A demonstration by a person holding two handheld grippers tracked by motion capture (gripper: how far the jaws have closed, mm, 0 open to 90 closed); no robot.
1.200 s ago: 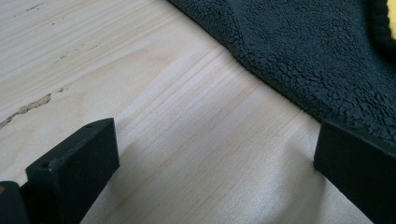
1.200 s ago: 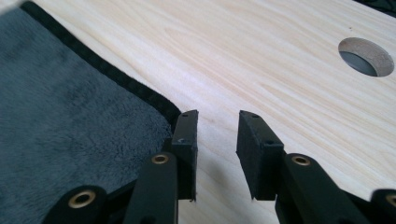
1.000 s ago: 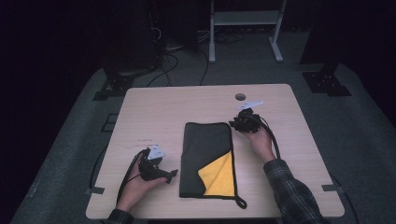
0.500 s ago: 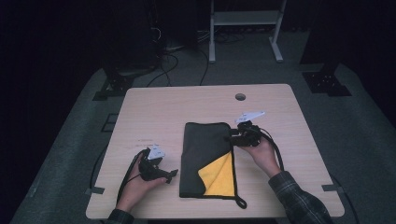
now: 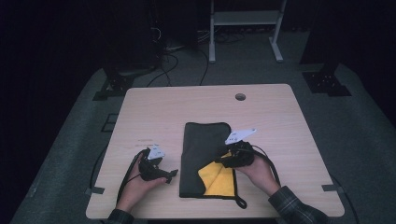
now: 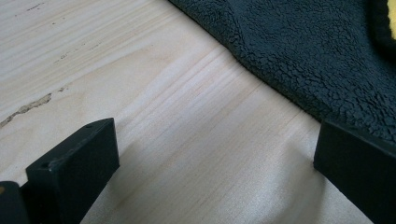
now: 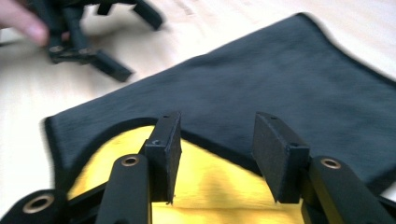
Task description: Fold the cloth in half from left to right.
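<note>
A dark fleece cloth (image 5: 203,140) lies folded on the table, with a yellow inner side (image 5: 219,179) turned up at its near right corner. My right gripper (image 5: 225,161) hovers at the cloth's right edge, open. In the right gripper view its jaws (image 7: 217,135) stand apart over the line where the yellow lining (image 7: 205,186) meets the dark fleece (image 7: 280,79). My left gripper (image 5: 172,176) rests on the wood just left of the cloth, open. In the left gripper view bare table lies between its jaws (image 6: 215,140), and the fleece (image 6: 317,56) sits by the right jaw.
The light wooden table (image 5: 159,112) has a round cable hole (image 5: 240,96) near its far edge. A black cord loop (image 5: 240,203) trails from the cloth's near corner. Beyond the table are a dark floor, cables and a white stand (image 5: 243,28).
My right gripper has moved from the cloth's far right corner toward the person, down its right edge to the yellow flap. The left gripper has stayed put.
</note>
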